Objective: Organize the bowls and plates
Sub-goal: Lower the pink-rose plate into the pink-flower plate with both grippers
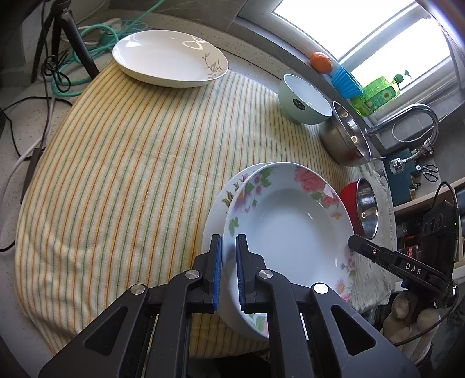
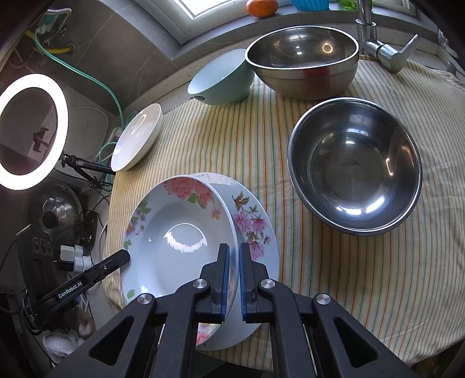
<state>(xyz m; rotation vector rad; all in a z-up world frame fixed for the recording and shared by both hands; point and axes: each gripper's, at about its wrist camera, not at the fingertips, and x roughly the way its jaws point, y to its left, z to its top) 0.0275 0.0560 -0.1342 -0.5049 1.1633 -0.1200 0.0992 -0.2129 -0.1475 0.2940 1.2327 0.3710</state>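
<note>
A deep floral plate (image 1: 293, 232) (image 2: 177, 241) is held tilted over a flat floral plate (image 1: 229, 192) (image 2: 255, 221) lying on the striped cloth. My left gripper (image 1: 229, 247) is shut on the deep plate's near rim. My right gripper (image 2: 234, 256) is shut on its opposite rim. A white plate (image 1: 165, 58) (image 2: 136, 139) lies at the far side of the cloth. A pale green bowl (image 1: 302, 101) (image 2: 221, 78) leans against a large steel bowl (image 1: 345, 136) (image 2: 302, 61). A second steel bowl (image 2: 354, 165), red outside in the left wrist view (image 1: 363, 206), sits nearer.
A striped cloth (image 1: 116, 174) (image 2: 334, 261) covers the counter. A faucet (image 2: 383, 49), an orange (image 2: 261, 7) and a green bottle (image 1: 377, 93) stand by the window. Cables and a tripod (image 1: 66, 37) lie past the cloth. A ring light (image 2: 32, 130) glows at the left.
</note>
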